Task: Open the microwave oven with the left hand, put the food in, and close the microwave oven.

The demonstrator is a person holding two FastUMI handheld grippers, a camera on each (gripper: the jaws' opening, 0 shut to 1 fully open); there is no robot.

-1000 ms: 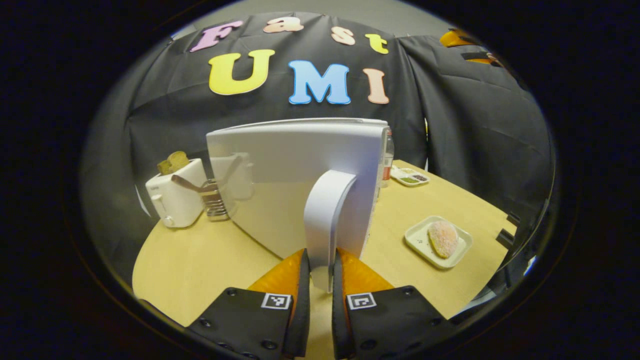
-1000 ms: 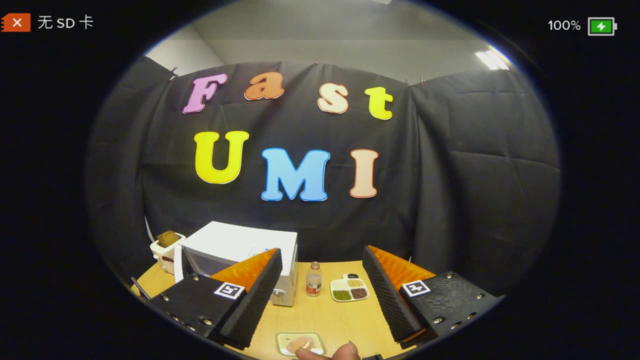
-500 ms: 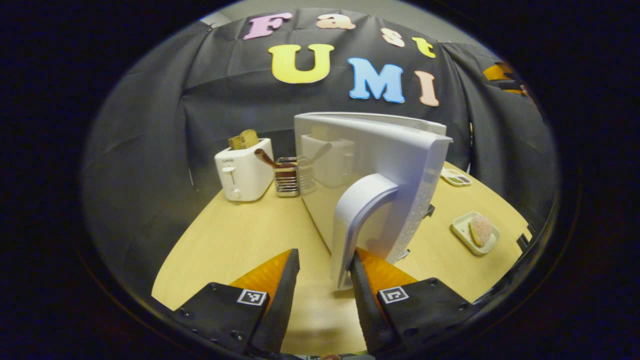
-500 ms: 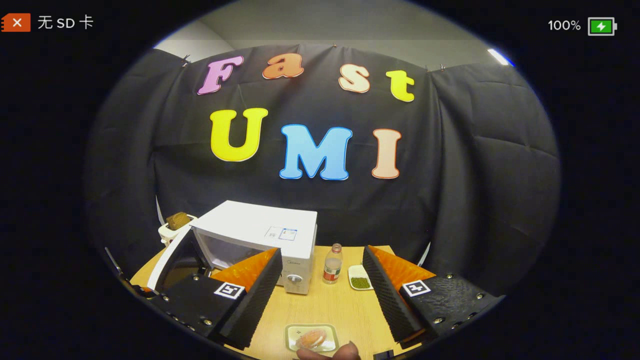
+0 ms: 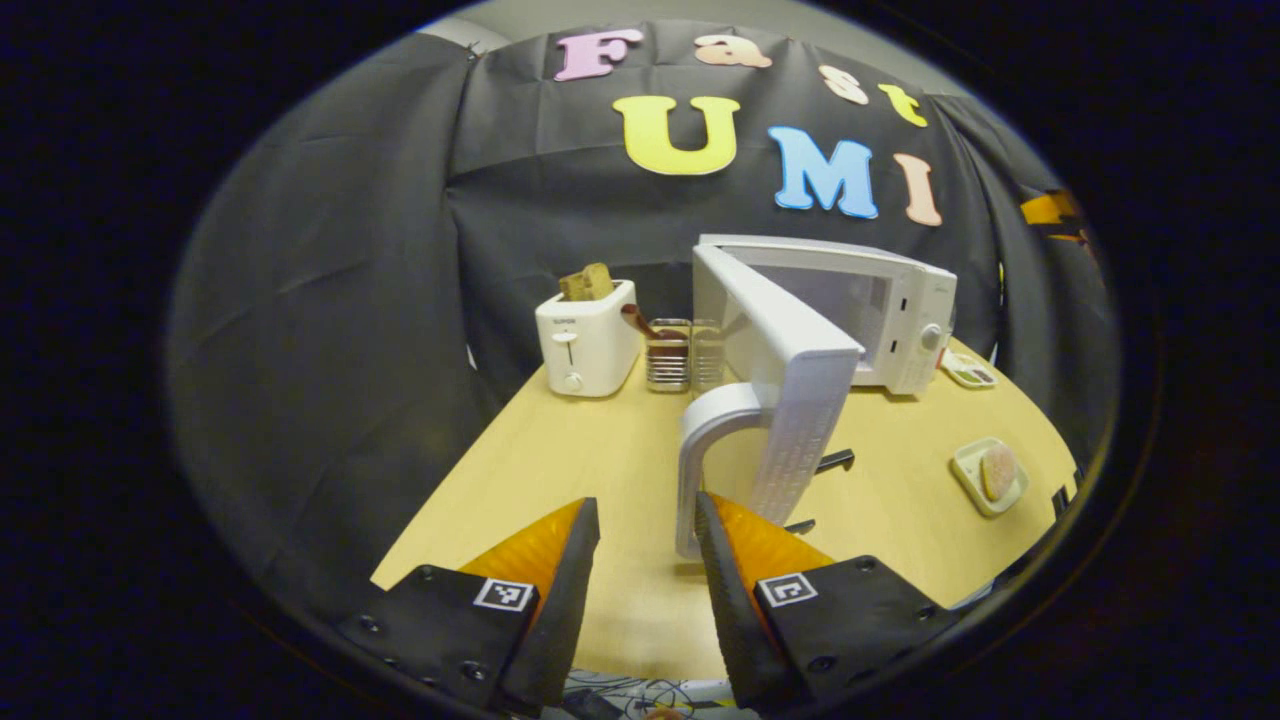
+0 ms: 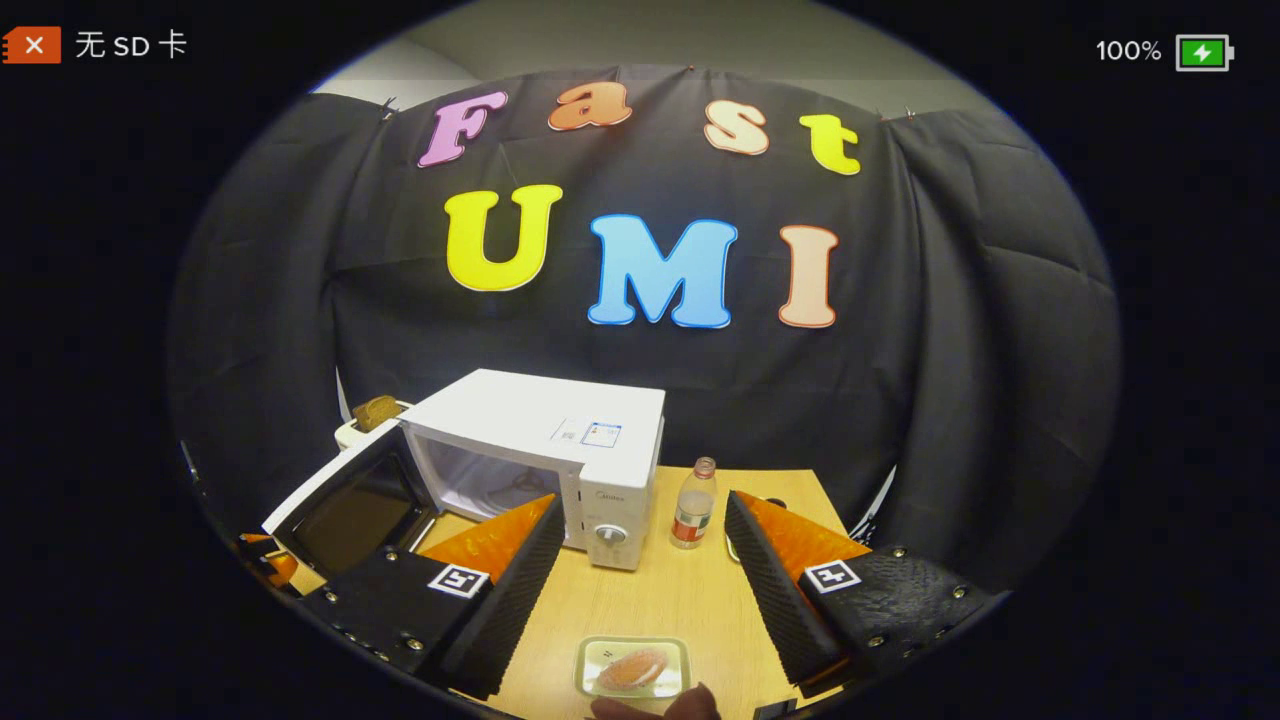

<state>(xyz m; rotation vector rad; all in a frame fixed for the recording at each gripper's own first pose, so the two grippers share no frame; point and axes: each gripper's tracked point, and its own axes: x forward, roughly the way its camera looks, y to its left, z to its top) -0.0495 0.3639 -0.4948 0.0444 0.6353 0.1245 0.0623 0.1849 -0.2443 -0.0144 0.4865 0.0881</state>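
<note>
Swinging wide on its hinge, the smooth white door (image 5: 790, 370) stands edge-on, its curved handle (image 5: 705, 455) between the left gripper (image 5: 645, 545)'s ribbed orange fingers (image 5: 745, 540) — spread, not pressing it, though touch at the right finger I cannot tell. Behind, at 1 o'clock, the boxy microwave (image 6: 545, 440) shows its open cavity. The right gripper (image 6: 640, 560) hangs spread and empty above bare table (image 6: 650, 600) — at its 6 o'clock, the round pink food (image 6: 630, 668) lies on a shallow square tray (image 6: 590, 655).

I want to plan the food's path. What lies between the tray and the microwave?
In the right gripper view, bare table lies between tray and microwave.
</note>
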